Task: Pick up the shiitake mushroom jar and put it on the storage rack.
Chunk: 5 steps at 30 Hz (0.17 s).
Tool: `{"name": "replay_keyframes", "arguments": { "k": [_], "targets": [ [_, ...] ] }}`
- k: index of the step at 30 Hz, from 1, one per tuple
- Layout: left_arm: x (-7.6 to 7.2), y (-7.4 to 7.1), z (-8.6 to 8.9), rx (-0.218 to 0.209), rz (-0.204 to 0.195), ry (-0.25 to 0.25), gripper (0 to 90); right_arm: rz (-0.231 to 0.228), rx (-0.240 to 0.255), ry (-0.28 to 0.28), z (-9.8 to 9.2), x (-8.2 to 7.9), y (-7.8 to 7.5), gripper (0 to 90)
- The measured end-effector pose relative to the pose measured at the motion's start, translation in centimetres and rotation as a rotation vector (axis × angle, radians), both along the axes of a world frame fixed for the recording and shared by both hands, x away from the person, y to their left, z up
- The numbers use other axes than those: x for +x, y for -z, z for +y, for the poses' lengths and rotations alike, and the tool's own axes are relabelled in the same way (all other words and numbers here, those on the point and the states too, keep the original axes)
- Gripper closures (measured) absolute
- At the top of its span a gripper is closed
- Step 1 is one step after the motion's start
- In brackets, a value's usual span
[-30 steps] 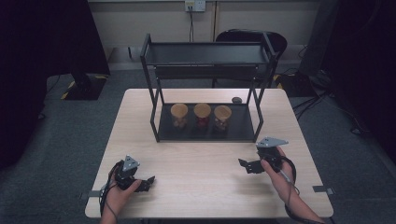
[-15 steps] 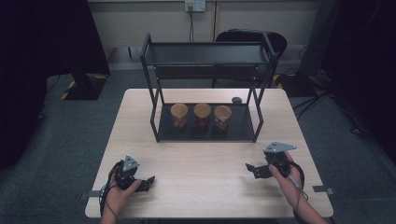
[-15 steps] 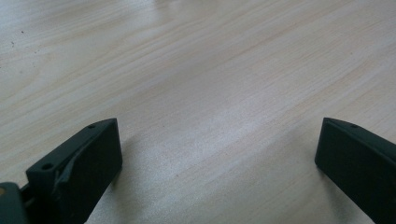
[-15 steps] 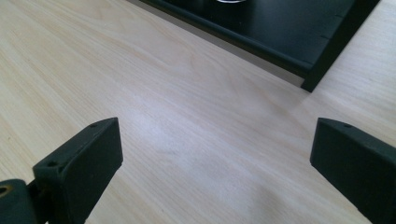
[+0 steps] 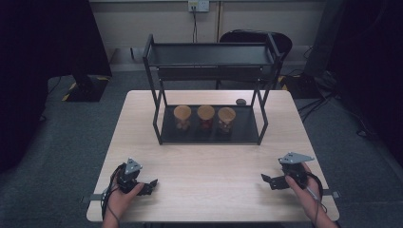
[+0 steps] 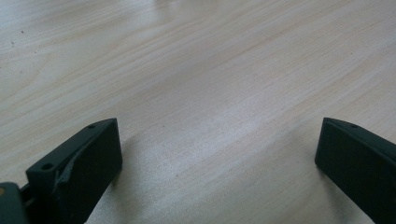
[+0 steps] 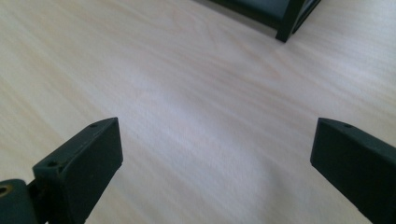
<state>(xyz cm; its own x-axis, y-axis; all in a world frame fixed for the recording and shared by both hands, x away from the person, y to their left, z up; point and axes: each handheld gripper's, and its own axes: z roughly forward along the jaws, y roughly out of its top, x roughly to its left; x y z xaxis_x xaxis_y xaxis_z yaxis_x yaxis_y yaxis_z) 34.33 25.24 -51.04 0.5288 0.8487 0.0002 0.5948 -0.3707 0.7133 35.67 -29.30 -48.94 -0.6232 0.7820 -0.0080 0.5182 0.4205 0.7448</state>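
Cups [image 5: 205, 116] sit untouched on the rack [image 5: 209, 85]; right gripper [image 5: 273, 181], released like the left gripper [image 5: 148, 186], has drifted back.

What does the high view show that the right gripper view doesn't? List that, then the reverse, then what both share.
High view: the whole two-level rack, three cups in a row on its bottom shelf, a small dark thing on the table behind the rack, and the left gripper and right gripper near the front edge, far from the cups.

Right gripper view: a close look between that gripper's own jaws, which stand wide apart over bare wood and hold nothing.

Both: the light wooden table and one rack leg.
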Motion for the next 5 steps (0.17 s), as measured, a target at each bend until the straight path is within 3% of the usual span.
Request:
{"name": "replay_keyframes", "arguments": {
  "k": [5],
  "targets": [
    [0.00, 0.00, 0.00, 0.000, 0.000, 0.000, 0.2, -0.009, -0.036, -0.007, -0.80, -1.21, 0.70, 1.7]
  ]
}}
